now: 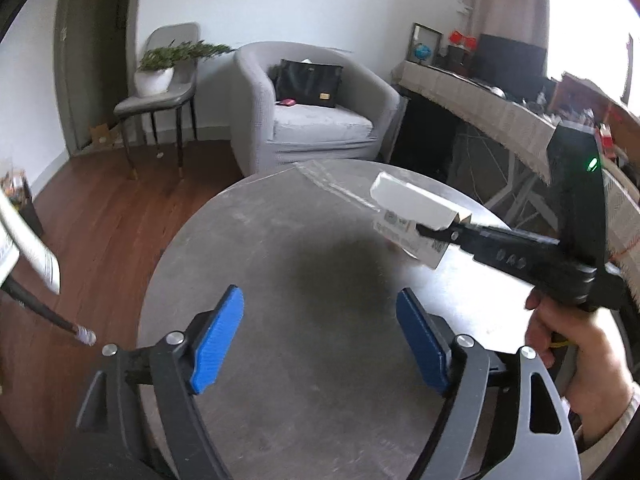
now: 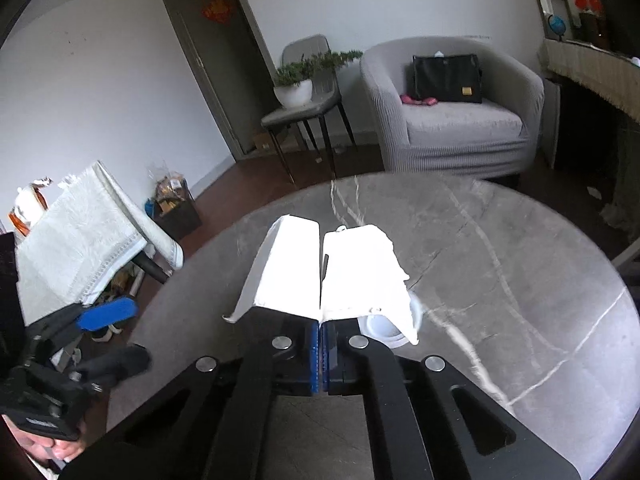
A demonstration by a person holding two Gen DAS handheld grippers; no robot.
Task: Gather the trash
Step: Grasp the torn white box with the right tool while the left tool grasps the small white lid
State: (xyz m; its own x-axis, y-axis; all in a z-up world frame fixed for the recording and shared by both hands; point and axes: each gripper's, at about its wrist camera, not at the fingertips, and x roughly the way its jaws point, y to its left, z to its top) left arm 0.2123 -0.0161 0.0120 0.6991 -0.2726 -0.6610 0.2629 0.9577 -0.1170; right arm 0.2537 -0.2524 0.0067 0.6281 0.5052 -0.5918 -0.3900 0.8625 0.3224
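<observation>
Above a round grey marble table (image 2: 520,240), white carton (image 2: 328,268) pinched flat between the blue pads of the right gripper (image 2: 321,354), jaws pressed together on its folded flap, box lifted clear of the stone toward 12 o'clock. Seen from the other wrist, same carton (image 1: 412,212) at 2 o'clock, printed label facing down, gripped by the black tool in a bare hand (image 1: 576,352). Left gripper (image 1: 320,344) low at 6 o'clock, blue pads (image 1: 218,344) spread wide apart over bare tabletop, nothing between them. Grey armchair (image 1: 316,108) with black bag (image 1: 310,82) at 12 o'clock; potted plant (image 1: 156,72) on a chair at 10 o'clock
</observation>
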